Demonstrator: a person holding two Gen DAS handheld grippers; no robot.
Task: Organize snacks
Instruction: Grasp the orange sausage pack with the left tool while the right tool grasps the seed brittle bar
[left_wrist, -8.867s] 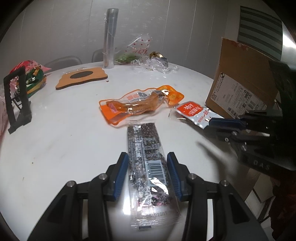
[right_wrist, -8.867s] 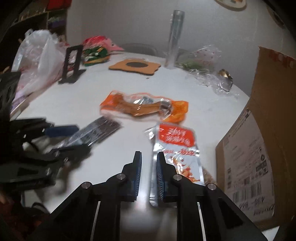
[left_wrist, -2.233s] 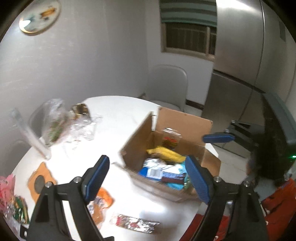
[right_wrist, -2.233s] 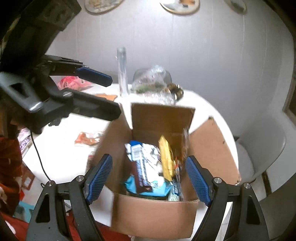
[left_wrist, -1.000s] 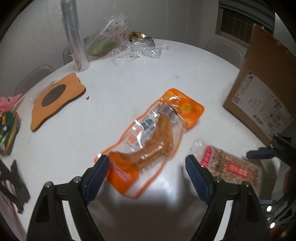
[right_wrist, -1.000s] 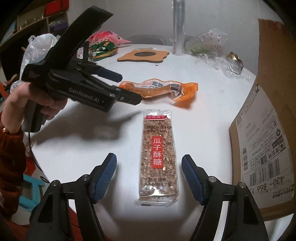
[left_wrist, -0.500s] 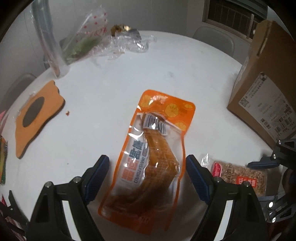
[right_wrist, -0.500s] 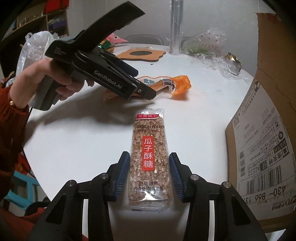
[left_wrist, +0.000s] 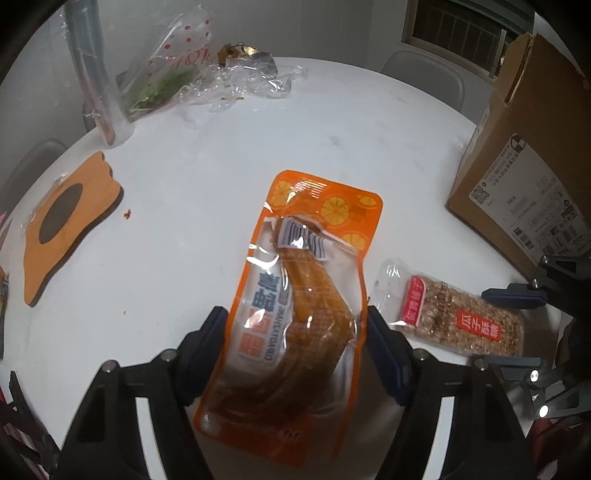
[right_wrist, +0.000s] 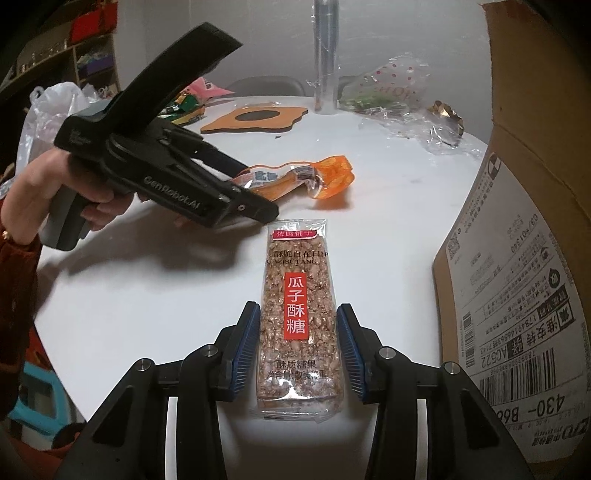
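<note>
Slick film may slip: both jaws sit spread, the left gripper (left_wrist: 293, 354) flanking the orange pouch (left_wrist: 295, 306), the right gripper (right_wrist: 297, 350) flanking the seed bar (right_wrist: 299, 317).

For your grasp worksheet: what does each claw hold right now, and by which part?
Left claw straddles the orange snack pouch at its middle; right claw straddles the seed brittle bar at its lower half. Whether either has clamped cannot be told.
</note>
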